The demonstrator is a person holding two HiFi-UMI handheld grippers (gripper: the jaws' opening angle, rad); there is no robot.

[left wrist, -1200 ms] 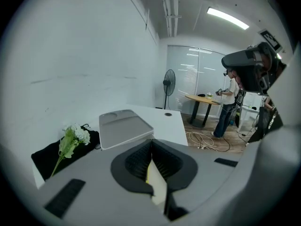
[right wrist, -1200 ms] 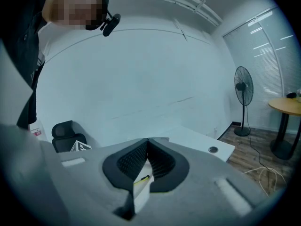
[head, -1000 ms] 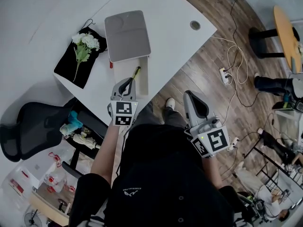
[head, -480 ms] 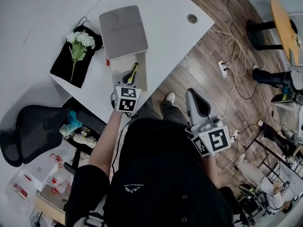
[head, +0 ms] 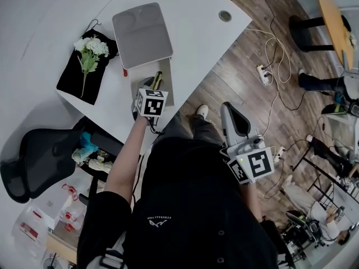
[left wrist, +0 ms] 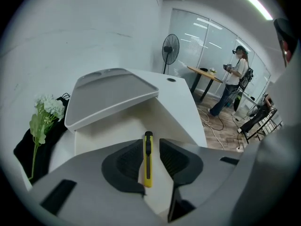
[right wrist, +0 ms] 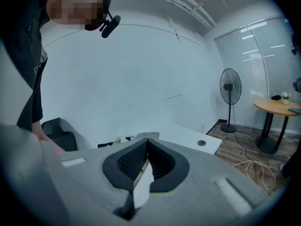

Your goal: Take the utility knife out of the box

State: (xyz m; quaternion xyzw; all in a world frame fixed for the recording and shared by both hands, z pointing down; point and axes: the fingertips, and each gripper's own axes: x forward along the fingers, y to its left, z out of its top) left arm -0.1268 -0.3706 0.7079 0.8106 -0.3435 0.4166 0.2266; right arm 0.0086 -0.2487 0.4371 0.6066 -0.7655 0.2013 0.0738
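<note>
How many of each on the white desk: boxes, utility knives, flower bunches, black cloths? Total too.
box: 1
utility knife: 1
flower bunch: 1
black cloth: 1
Total: 4

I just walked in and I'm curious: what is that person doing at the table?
A person holds a gripper in each hand. The left gripper hangs open over the open box, its jaws on either side of the yellow knife lying inside. The right gripper is shut and empty, away from the table.
</note>
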